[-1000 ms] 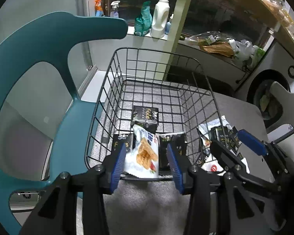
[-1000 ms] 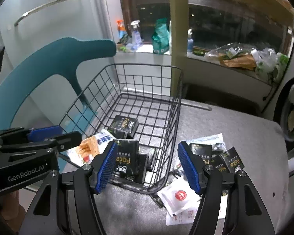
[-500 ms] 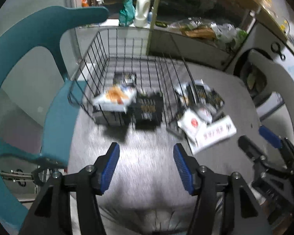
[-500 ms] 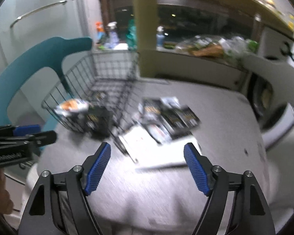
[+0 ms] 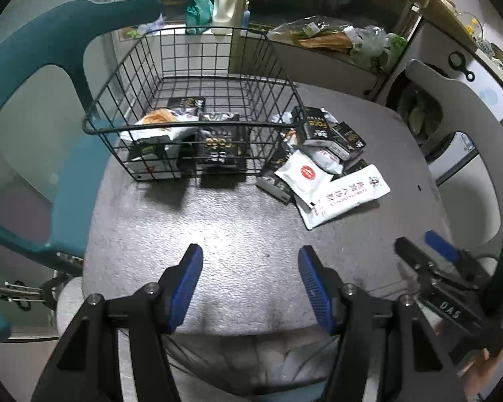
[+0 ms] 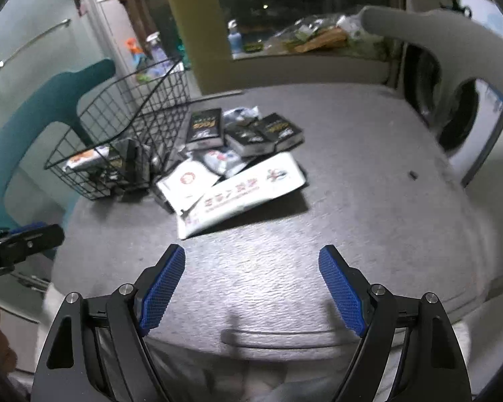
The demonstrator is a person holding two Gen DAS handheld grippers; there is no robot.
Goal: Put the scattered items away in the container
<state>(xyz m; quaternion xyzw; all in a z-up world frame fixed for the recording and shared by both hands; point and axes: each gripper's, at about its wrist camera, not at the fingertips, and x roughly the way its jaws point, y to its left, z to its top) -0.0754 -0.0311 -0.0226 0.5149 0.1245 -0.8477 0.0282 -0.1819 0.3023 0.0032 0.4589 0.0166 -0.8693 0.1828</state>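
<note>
Grey table (image 5: 238,234) underfoot of both tools, backed by teal chair (image 5: 27,77) at far left and cluttered windowsill beyond. Ahead and left of the left gripper (image 5: 249,284), spread wide with nothing between its pads: wire basket (image 5: 184,127), already stocked with a snack packet (image 5: 157,120) and dark boxes, set at the table's edge probably for easy dropping-in. Ahead of the right gripper (image 6: 251,288), likewise agape and empty: loose heap just beside the basket's right wall, long white pouch (image 6: 244,191) nearest, black boxes (image 6: 261,134) behind, not yet tidied.
</note>
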